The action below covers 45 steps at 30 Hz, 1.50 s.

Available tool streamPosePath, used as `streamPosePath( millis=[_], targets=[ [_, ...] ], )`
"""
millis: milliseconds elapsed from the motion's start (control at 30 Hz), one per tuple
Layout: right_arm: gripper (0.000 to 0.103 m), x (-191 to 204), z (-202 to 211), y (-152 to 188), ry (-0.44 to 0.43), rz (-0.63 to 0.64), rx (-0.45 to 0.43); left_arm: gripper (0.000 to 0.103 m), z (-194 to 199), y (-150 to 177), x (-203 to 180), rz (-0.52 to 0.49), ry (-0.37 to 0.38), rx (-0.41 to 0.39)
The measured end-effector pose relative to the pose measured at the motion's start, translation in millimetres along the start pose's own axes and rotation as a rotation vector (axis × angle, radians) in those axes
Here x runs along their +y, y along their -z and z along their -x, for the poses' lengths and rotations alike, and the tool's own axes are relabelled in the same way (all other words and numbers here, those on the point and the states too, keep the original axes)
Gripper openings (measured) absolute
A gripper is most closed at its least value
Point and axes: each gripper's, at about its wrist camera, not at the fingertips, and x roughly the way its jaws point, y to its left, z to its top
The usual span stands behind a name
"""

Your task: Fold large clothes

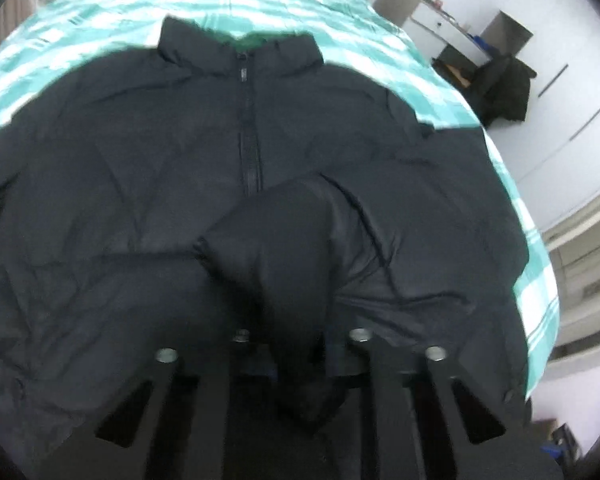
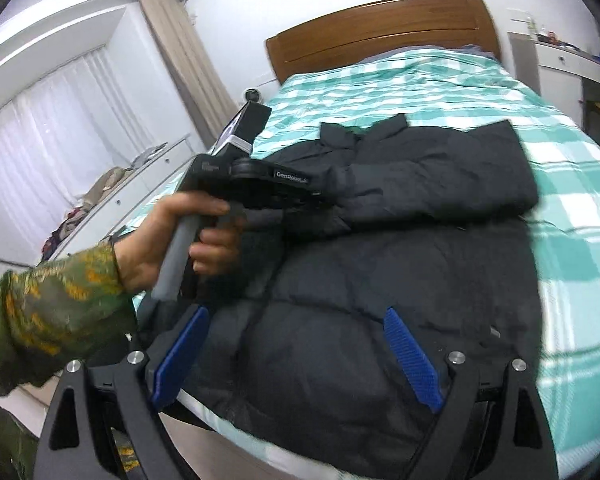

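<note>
1. As a person in a green patterned sleeve (image 2: 48, 304) works at a bedside, a black quilted puffer jacket (image 1: 148, 168) lies zip-up across a teal-and-white checked bedspread (image 2: 428, 80), collar toward the wooden headboard (image 2: 380, 28)
2. The left gripper (image 2: 316, 202) is clenched on the jacket's sleeve (image 1: 284, 240), which bunches between its closed jaws over the chest; the right gripper (image 2: 296, 356), blue pads (image 2: 410, 354) released and holding nothing, hovers above the hem
3. Done well, the fold carries that sleeve flat across the zip (image 1: 246, 128) and lays it down without dragging the body
4. The hem overhangs the near bed edge, so pulling toward the person risks a slide; open bedspread lies beyond the collar and to the right
</note>
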Motion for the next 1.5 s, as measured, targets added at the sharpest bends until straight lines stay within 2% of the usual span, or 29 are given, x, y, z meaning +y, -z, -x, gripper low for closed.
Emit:
streamPosePath(
  millis=[133, 300, 400, 467, 567, 633, 667, 700, 733, 867, 967, 1000, 1100, 1200, 1300, 1367, 1400, 1500],
  targets=[
    [0.091, -31.4, 18.0, -4.1, 0.061, -0.019, -0.012, 0.008, 37.8, -36.2, -2.9, -0.067, -0.081, -0.113],
    [0.091, -64.7, 33.4, -43.2, 0.152, 0.013, -0.074, 0.009, 69.8, -75.0, 46.1, -0.011, -0.183, -0.211],
    [0.091, -76.5, 30.6, -72.4, 0.19, 0.043, -0.115, 0.009, 66.1, -72.8, 89.3, 0.058, -0.271, -0.217],
    [0.091, -86.7, 19.5, -92.0, 0.214, 0.055, -0.128, 0.009, 51.8, -55.7, 121.9, 0.135, -0.294, -0.177],
    [0.091, -101.1, -10.6, -119.2, 0.239, 0.052, -0.114, 0.009, 31.3, -30.6, 143.1, 0.189, -0.286, -0.142],
    [0.076, -116.5, -37.9, -140.2, 0.25, 0.024, -0.084, 0.011, 27.9, -17.6, 150.6, 0.196, -0.274, -0.155],
    [0.059, -123.1, -53.9, -151.9, 0.255, 0.015, -0.064, 0.011, 26.8, -15.6, 150.3, 0.194, -0.272, -0.165],
    [0.045, -128.2, -68.6, -160.8, 0.267, 0.01, -0.047, 0.012, 24.9, -14.0, 150.3, 0.191, -0.274, -0.171],
    [0.042, -131.7, -80.4, -169.6, 0.275, 0.005, -0.04, 0.013, 22.8, -12.8, 149.8, 0.185, -0.278, -0.174],
    [0.041, -144.6, -135.4, -201.7, 0.253, -0.042, 0.004, 0.015, 11.6, -6.7, 149.6, 0.164, -0.286, -0.178],
    [0.041, -154.0, -178.9, -204.0, 0.243, -0.066, 0.071, 0.015, 6.6, -6.8, 154.0, 0.178, -0.266, -0.182],
    [0.041, -162.8, -200.1, -198.5, 0.225, -0.093, 0.141, 0.015, 5.3, -6.5, 156.5, 0.184, -0.258, -0.185],
    [0.039, -171.9, -236.3, -170.5, 0.242, -0.099, 0.288, 0.017, 2.3, -5.6, 162.5, 0.198, -0.234, -0.19],
    [0.038, -172.6, -240.7, -160.9, 0.24, -0.087, 0.289, 0.017, -1.3, -4.7, 164.8, 0.201, -0.219, -0.199],
    [0.039, -170.6, -239.7, -173.7, 0.244, -0.076, 0.335, 0.017, -3.3, -3.7, 165.7, 0.199, -0.221, -0.205],
    [0.039, -173.9, -230.2, -193.2, 0.226, -0.091, 0.288, 0.017, -3.6, -2.7, 165.0, 0.196, -0.224, -0.21],
    [0.039, -176.8, -223.1, -208.9, 0.224, -0.102, 0.233, 0.017, -3.6, -1.7, 164.8, 0.195, -0.224, -0.214],
    [0.039, -186.3, -217.5, -239.8, 0.241, -0.131, 0.138, 0.017, -3.9, -0.6, 163.8, 0.191, -0.229, -0.218]
  ],
)
